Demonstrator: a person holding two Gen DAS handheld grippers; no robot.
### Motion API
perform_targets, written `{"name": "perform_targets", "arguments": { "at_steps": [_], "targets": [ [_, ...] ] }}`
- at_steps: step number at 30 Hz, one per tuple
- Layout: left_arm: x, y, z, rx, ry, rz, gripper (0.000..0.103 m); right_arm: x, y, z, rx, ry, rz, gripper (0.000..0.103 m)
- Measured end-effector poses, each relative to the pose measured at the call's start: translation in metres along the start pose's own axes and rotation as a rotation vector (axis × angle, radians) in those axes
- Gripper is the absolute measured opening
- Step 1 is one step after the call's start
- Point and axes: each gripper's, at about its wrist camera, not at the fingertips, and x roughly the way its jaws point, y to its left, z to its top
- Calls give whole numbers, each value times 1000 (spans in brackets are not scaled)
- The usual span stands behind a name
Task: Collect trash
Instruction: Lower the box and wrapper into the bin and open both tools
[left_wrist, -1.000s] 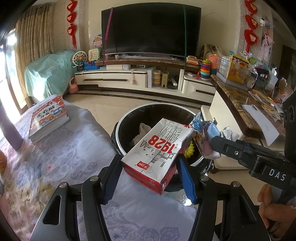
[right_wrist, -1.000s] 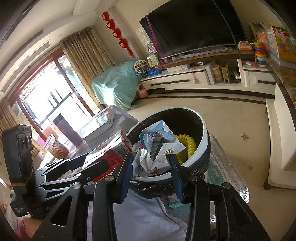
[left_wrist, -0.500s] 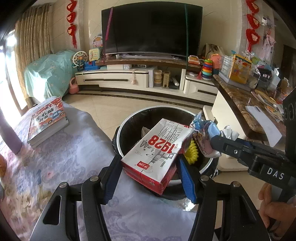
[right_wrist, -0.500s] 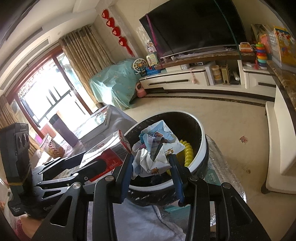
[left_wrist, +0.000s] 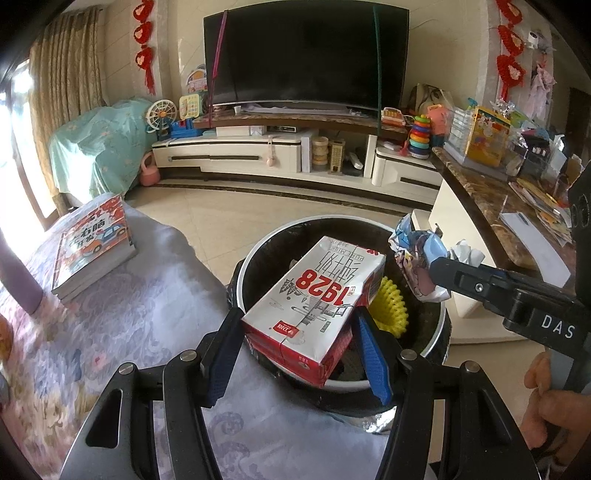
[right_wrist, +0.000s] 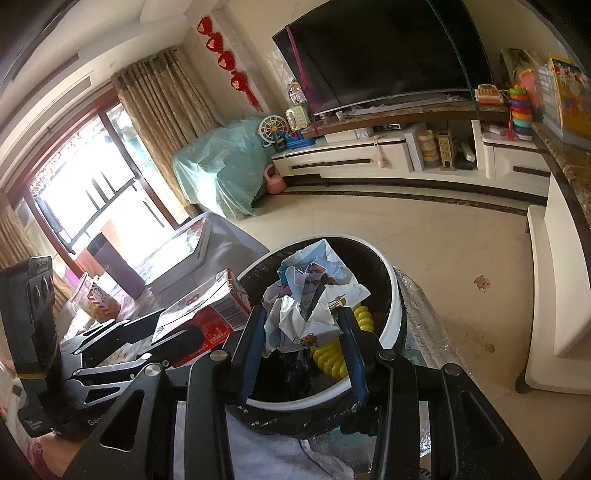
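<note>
Already loaded on both sides: left hand-held gripper (left_wrist: 295, 328) clamped across the near end of a red-and-white milk carton (left_wrist: 314, 295), blue pads pressing its two side faces; right hand-held gripper (right_wrist: 303, 328) pinched on a crumpled wad of printed paper (right_wrist: 310, 302).

Relative to the black trash bin (left_wrist: 258, 258) with the white rim: carton tilted above its near edge, far end over the opening; paper wad above the opening toward the right rim; yellow ridged toy (left_wrist: 391, 306) down inside; cloth-covered bench (left_wrist: 129, 314) just left of it, stack of books (left_wrist: 92, 247) further left.

Probably empty and light, that carton, with thin walls prone to buckling, so best gripped across the stiffer end, gently. Softer and springier, the paper, safe under a firm squeeze at its bulk.
</note>
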Motion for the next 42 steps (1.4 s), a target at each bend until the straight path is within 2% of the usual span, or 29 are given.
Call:
{"name": "perform_targets", "arguments": {
  "at_steps": [31, 42],
  "targets": [
    [28, -10, 21, 23, 36, 26, 58, 18, -7, 14, 13, 31, -9, 41],
    [38, -8, 29, 8, 61, 13, 57, 26, -10, 17, 16, 47, -10, 42]
  ]
}}
